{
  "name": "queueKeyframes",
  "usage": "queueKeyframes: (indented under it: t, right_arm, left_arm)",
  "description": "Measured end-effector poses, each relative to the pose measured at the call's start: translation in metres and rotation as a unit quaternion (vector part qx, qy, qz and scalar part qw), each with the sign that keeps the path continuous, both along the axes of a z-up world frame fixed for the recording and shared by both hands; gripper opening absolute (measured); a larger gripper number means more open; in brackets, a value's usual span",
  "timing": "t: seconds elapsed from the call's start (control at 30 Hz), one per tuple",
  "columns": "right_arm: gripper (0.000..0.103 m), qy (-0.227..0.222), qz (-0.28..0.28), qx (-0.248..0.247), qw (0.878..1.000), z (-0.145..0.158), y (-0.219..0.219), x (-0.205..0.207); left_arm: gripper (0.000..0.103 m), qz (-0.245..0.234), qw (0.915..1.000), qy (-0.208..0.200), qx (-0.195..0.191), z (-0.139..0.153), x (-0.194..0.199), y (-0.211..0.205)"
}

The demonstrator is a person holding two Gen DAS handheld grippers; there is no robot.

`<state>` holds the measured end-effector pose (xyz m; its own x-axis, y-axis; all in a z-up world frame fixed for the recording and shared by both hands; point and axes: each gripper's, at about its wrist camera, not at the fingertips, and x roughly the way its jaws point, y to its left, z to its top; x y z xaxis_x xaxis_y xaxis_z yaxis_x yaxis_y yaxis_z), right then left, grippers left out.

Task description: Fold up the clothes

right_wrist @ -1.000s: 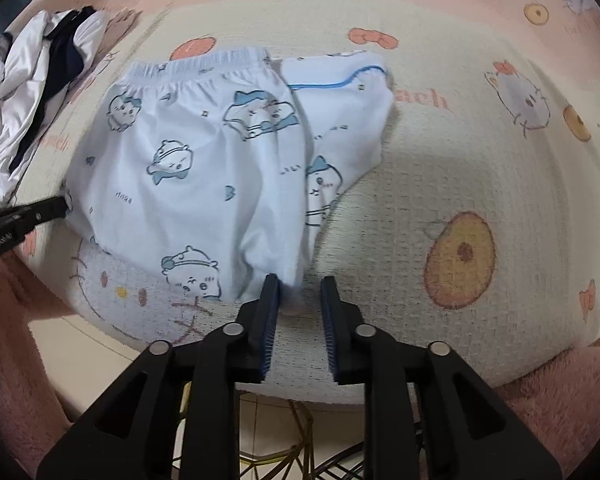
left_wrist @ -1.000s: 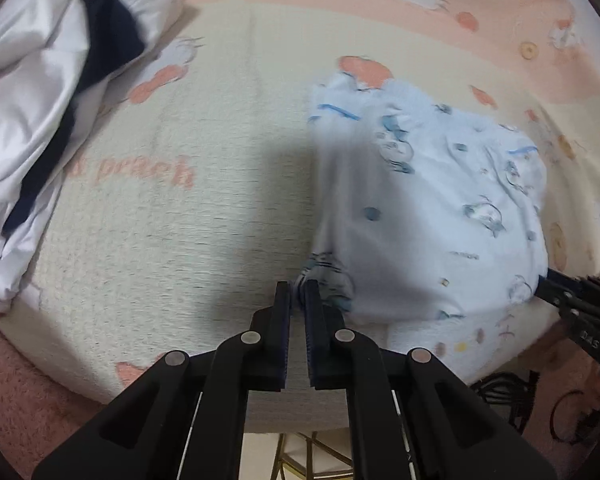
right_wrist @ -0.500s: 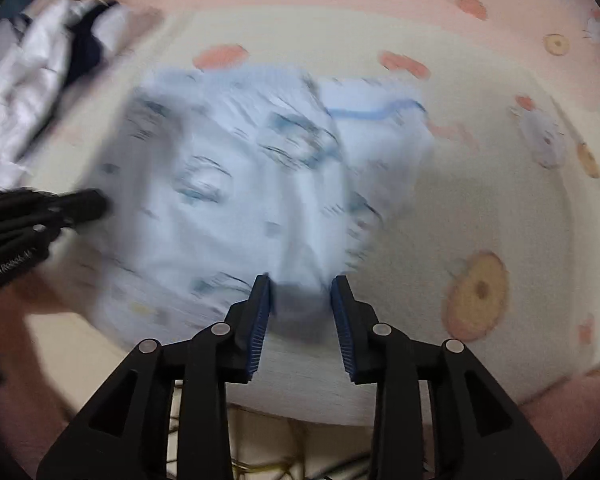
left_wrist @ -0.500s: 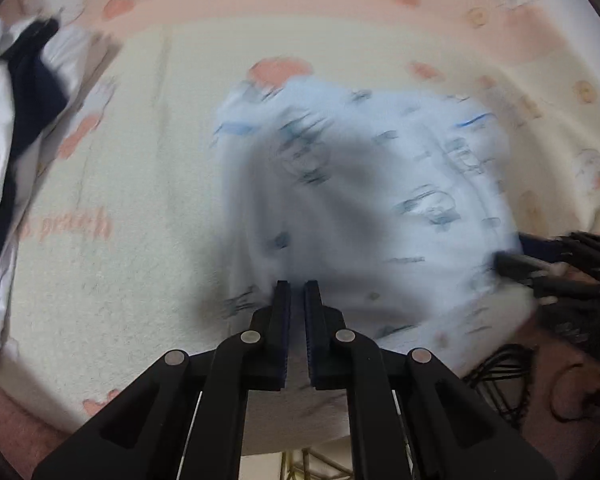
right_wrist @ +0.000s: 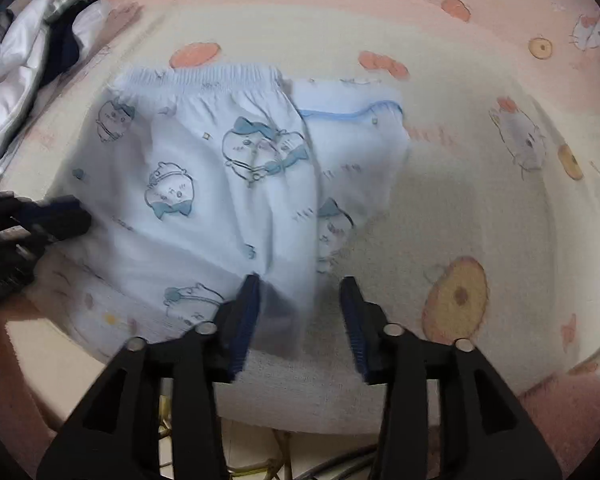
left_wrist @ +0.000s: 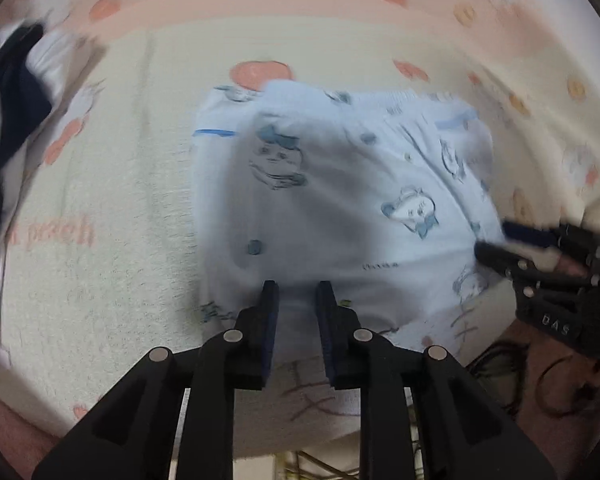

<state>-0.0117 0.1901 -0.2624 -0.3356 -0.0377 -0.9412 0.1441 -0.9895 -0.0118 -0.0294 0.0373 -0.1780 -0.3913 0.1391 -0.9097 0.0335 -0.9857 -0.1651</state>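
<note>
The left gripper (left_wrist: 296, 292) stands with its jaws parted a little, the near hem of the pale blue shorts (left_wrist: 340, 200) lying between the two fingers without being pinched; in the right wrist view the same tool shows at nine o'clock (right_wrist: 66, 216), its dark tip against the left edge of the cloth. The right gripper (right_wrist: 300, 284) is spread wider, its left finger at the lower corner of the shorts (right_wrist: 220, 184) and its right finger over bare blanket, nothing clamped; from the left wrist view it sits at three o'clock (left_wrist: 496, 240), its tip touching the right edge of the garment. The shorts lie folded on the blanket (right_wrist: 460, 216), the gathered waistband toward twelve o'clock, cartoon animal prints across the top layer, and a lower layer with a blue trim line sticking out toward two o'clock in the right wrist view. The blanket is cream with a pink border and cat and doughnut motifs. At ten o'clock a crumpled white and navy garment (right_wrist: 32, 64) lies well apart from the shorts.
</note>
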Motion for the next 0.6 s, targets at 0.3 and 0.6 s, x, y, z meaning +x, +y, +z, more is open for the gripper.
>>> queueKeyframes:
  t: [0.3, 0.6]
  right_arm:
    - [0.051, -0.058, -0.138, -0.199, 0.968, -0.014, 0.067, -0.009]
    - [0.024, -0.05, -0.071, -0.219, 0.972, -0.015, 0.029, -0.014]
  left_arm:
    - [0.025, -0.022, 0.9981, -0.001, 0.058, -0.003, 0.005, 0.004]
    - [0.025, -0.033, 0.9962, -0.014, 0.079, -0.017, -0.018, 0.022]
